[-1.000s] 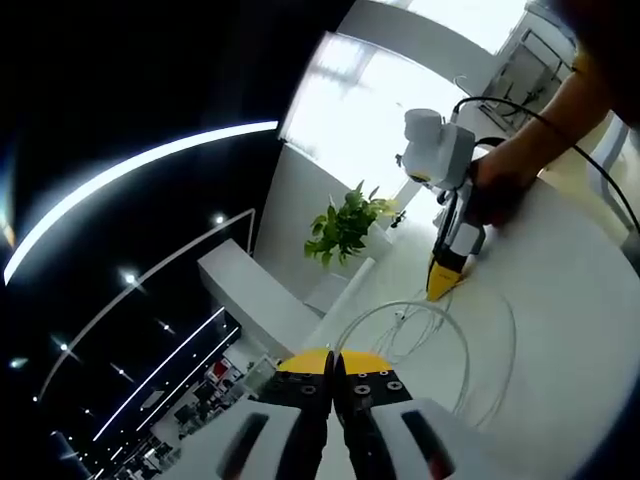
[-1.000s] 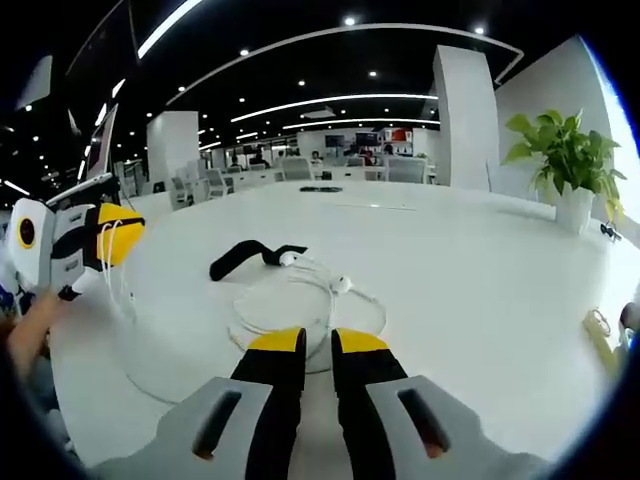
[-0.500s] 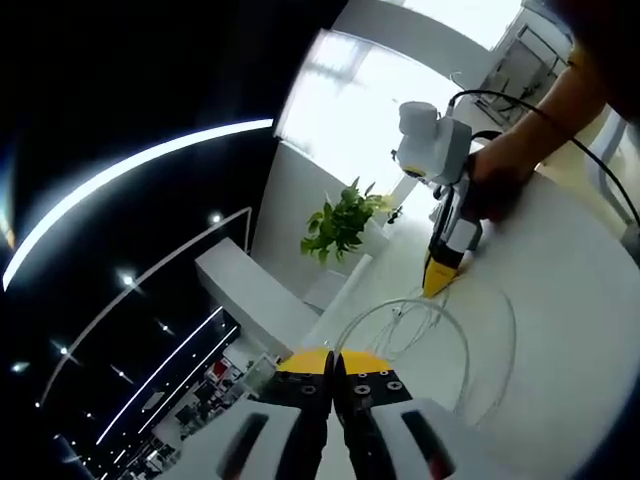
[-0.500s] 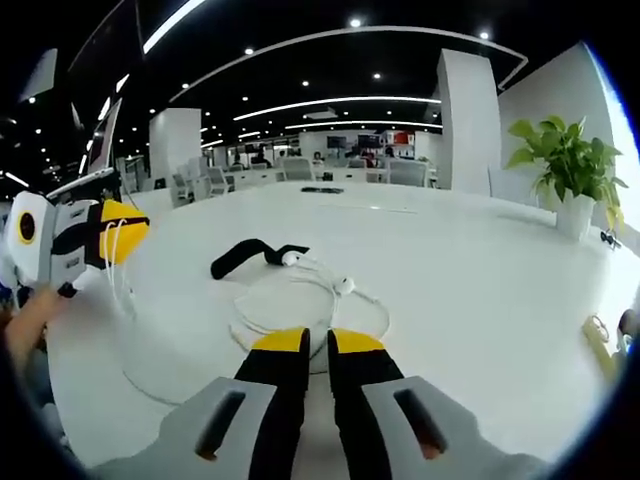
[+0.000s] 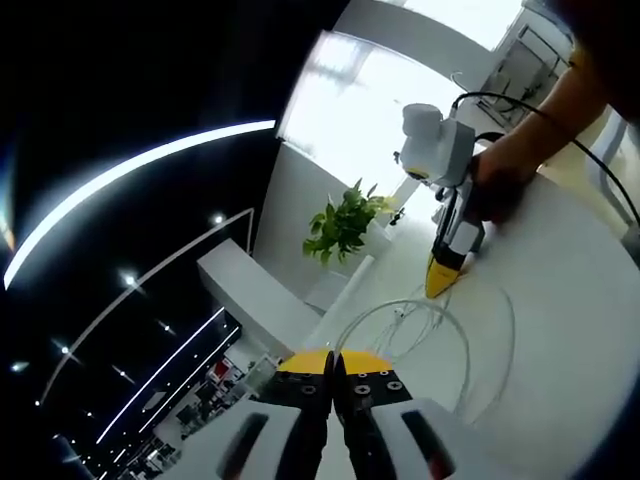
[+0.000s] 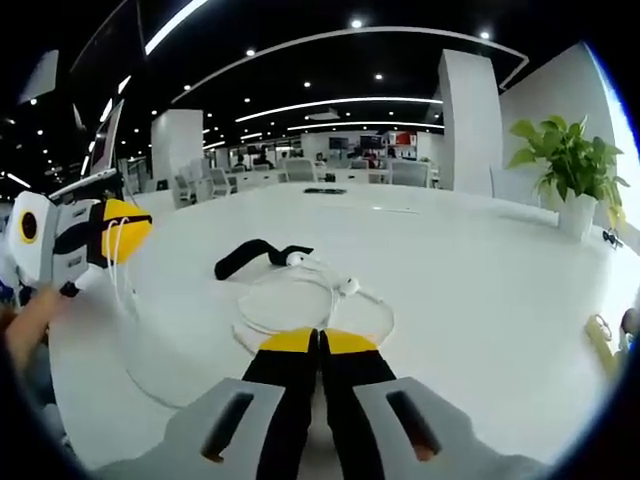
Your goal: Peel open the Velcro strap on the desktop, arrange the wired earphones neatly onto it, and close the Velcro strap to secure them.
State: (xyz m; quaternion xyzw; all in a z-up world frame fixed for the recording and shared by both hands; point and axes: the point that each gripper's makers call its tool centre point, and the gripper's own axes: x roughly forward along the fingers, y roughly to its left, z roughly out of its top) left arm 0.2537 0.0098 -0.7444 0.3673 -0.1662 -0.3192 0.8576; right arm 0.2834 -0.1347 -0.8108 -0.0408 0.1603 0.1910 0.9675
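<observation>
While both grippers pinch the cable, the coil needs gathering before it goes on the strap.

With its yellow jaws pressed together, the left gripper (image 6: 128,234) holds strands of the white cable (image 6: 300,300) raised off the desk (image 6: 480,290); in its own view the jaws also meet, though what sits between them I cannot tell. The right gripper (image 6: 320,342) has its jaws closed at the near edge of the loose loops, seemingly on a strand. The black strap (image 6: 248,253) lies beyond the coil, touching the earbuds (image 6: 345,285). Good practice, I judge: draw the lifted strands in slowly, keeping loops even and untwisted, then lay the bundle across the strap's middle so both ends stay free to fold over.
</observation>
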